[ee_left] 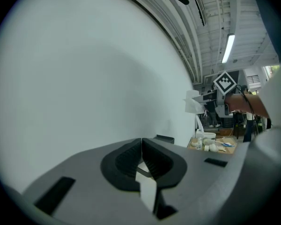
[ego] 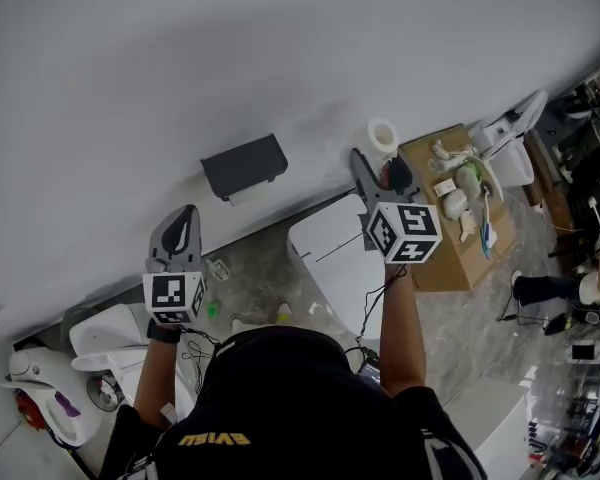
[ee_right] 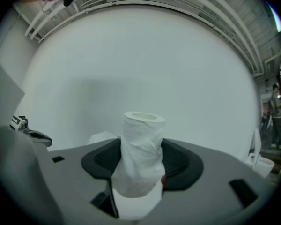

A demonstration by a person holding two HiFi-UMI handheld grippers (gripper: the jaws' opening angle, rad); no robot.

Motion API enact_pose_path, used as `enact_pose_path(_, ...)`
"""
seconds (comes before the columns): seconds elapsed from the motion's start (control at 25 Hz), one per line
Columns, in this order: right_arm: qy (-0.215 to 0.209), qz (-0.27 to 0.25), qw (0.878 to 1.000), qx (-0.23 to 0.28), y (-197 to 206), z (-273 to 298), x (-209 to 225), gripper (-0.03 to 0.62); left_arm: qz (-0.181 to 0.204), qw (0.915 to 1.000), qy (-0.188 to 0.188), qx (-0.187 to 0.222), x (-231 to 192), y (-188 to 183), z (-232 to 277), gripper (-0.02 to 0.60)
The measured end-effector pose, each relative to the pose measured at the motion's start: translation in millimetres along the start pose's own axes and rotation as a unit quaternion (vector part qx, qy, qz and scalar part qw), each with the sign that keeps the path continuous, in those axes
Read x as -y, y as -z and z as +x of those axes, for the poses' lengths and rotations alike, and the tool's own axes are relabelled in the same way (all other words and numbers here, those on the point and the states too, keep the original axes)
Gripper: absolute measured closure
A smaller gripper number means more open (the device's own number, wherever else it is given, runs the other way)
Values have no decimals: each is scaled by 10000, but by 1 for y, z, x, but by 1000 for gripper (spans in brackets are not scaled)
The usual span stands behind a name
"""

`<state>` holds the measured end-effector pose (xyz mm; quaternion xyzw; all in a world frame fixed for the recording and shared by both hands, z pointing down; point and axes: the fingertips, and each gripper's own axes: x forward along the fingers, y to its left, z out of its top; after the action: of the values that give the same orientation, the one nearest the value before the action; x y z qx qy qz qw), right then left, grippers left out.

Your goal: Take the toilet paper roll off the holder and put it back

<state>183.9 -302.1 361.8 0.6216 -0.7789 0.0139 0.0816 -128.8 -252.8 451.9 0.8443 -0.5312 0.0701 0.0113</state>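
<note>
Right tool (ee_right: 140, 161) clamped on crumpled white toilet paper roll (ee_right: 141, 139), right of dark grey wall holder (ego: 244, 165); left tool (ee_left: 141, 156) jaws together, empty; yellow shirt print (ego: 212, 438) illegible

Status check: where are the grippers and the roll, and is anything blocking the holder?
Left gripper shut, empty. Right gripper shut on toilet paper roll, off the holder. Holder on wall, nothing seen in the way.

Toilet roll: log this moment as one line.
roll: off holder | right hand-held gripper: shut on roll | left hand-held gripper: shut, empty
</note>
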Motion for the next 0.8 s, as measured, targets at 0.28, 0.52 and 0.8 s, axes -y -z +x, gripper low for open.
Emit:
enact_pose_path(0.28, -126, -22, 9999, -57, 3, 10, -3, 333, -21, 9999, -109, -12, -3, 0, 2, 569)
enact_pose_path(0.52, -274, -25, 9996, -97, 5, 20, -10, 333, -60, 9997, -228, -48, -7, 3, -2, 569)
enact_pose_path(0.8, -588, -43, 9982, -87, 5, 36, -31, 333, -100, 9985, -537, -28, -18, 2, -18, 569)
